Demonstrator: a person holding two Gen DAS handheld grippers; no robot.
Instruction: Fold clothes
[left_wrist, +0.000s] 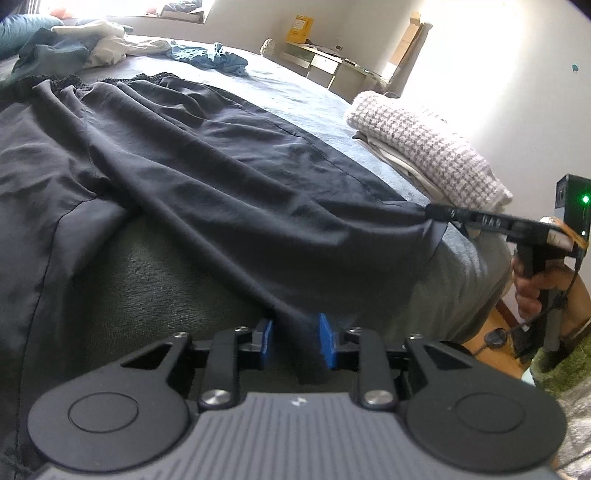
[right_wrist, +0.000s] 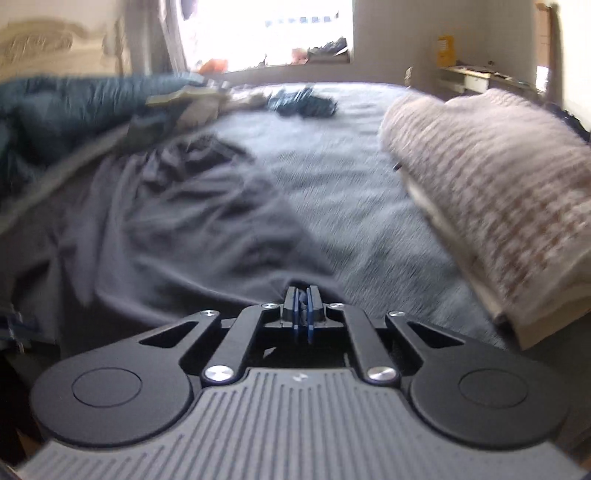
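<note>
A dark grey garment (left_wrist: 207, 155) with a gathered waistband at its far end lies spread on the grey bed (left_wrist: 295, 96). My left gripper (left_wrist: 295, 341) is at its near edge, and a ridge of the cloth fills the gap between the blue pads (left_wrist: 266, 343), drawn taut into them. To the right, my right gripper (left_wrist: 430, 213) pinches the garment's hem corner, lifted slightly off the bed. In the blurred right wrist view, the right gripper (right_wrist: 303, 308) is shut with the garment (right_wrist: 192, 229) caught between its pads.
A folded stack topped by a white waffle-knit piece (left_wrist: 424, 147) (right_wrist: 498, 184) sits at the bed's right edge. Loose clothes (left_wrist: 103, 44) and a blue garment (left_wrist: 214, 57) lie at the far side. A hand (left_wrist: 528, 288) holds the right gripper over the wooden floor.
</note>
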